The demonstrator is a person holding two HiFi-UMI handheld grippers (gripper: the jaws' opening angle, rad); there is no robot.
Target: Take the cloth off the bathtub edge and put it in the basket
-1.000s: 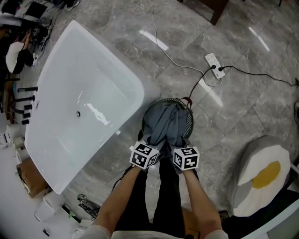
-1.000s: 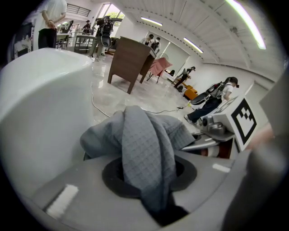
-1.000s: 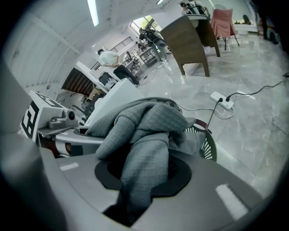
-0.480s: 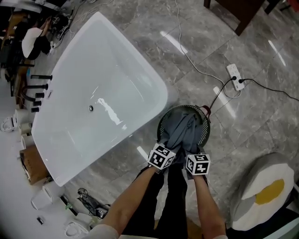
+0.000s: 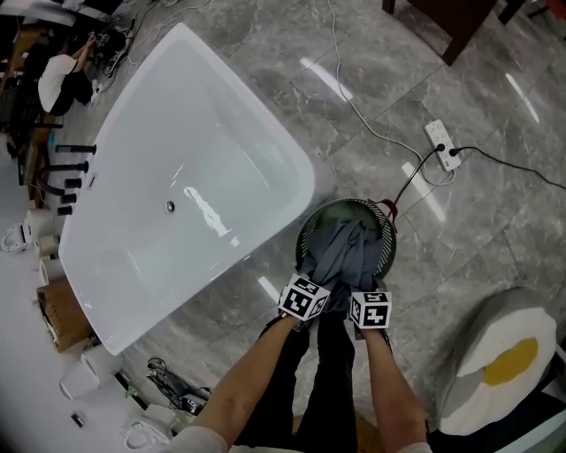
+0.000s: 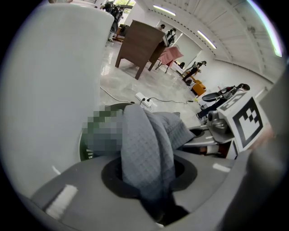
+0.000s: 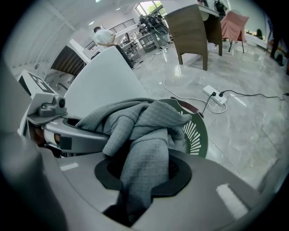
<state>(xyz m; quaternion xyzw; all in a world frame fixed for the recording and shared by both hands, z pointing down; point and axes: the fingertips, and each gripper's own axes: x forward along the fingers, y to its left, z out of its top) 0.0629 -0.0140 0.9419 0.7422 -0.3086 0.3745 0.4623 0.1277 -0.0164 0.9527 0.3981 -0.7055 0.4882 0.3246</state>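
Observation:
A grey cloth (image 5: 343, 250) hangs bunched over the round dark green basket (image 5: 309, 232), which stands on the floor by the corner of the white bathtub (image 5: 133, 133). Its lower folds lie inside the basket. My left gripper (image 5: 313, 288) and right gripper (image 5: 363, 299) sit side by side at the basket's near rim. Each is shut on a fold of the cloth. In the left gripper view the cloth (image 6: 146, 144) runs down between the jaws of the left gripper (image 6: 151, 187). The right gripper view shows the cloth (image 7: 142, 135) pinched the same way in the right gripper (image 7: 137, 185), with the basket's slatted wall (image 7: 197, 134) behind.
A white power strip (image 5: 442, 144) with cables lies on the marble floor beyond the basket. A fried-egg cushion (image 5: 500, 363) sits at the lower right, dark wooden furniture (image 5: 447, 26) at the top. Black taps (image 5: 66, 168) and a cardboard box (image 5: 60, 314) flank the tub's left side.
The head view has shifted, so tub and basket sit further right in the picture. Both grippers stay shut on the cloth at the basket's near rim, barely moved in the last half second.

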